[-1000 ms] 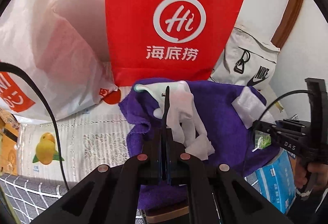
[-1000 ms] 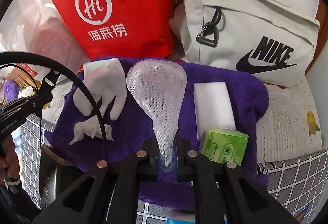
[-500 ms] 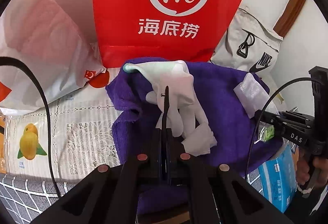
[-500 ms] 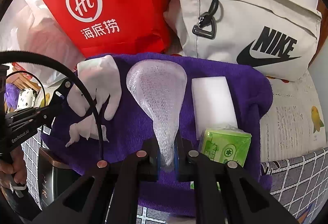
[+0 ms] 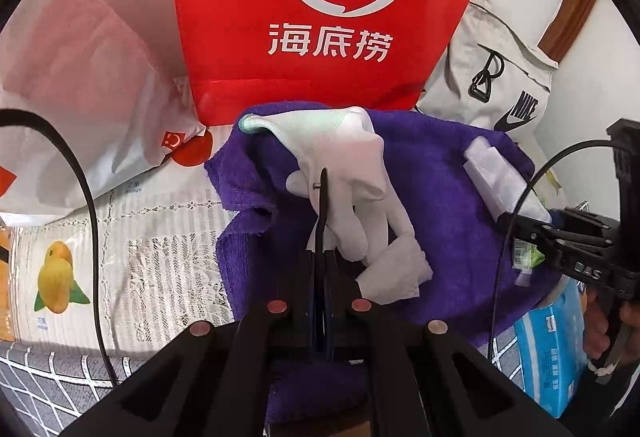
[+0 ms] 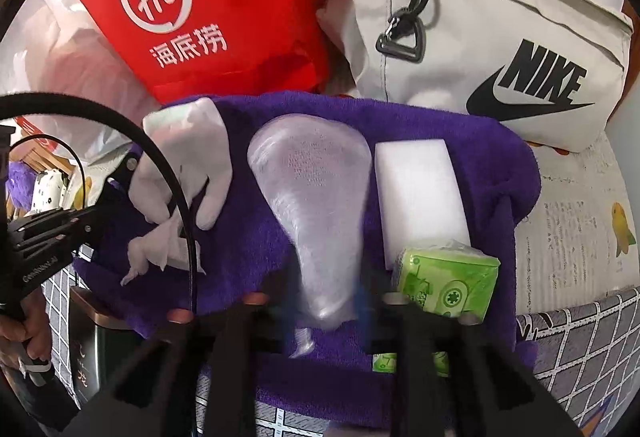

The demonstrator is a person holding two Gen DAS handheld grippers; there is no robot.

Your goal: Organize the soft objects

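A purple towel (image 6: 492, 145) lies spread on the table and shows in the left wrist view (image 5: 448, 205) too. On it lie a white glove (image 6: 188, 157), a clear gel insole (image 6: 316, 193), a white sponge block (image 6: 420, 193), a green tissue pack (image 6: 448, 285) and a crumpled white tissue (image 6: 156, 257). My right gripper (image 6: 324, 313) is open, its blurred jaws either side of the insole's narrow end. My left gripper (image 5: 322, 249) is shut, its tips over the glove (image 5: 344, 157); nothing shows between them.
A red Hi bag (image 5: 328, 17) and a beige Nike bag (image 6: 500, 25) stand behind the towel. A white plastic bag (image 5: 80, 97) lies at the left. A blue tissue pack (image 5: 552, 349) sits by the towel's near edge. Lace cloth with fruit print (image 5: 120, 257) covers the table.
My right gripper has opened off the insole, which now lies on the towel. My left gripper has moved forward over the glove, still shut.
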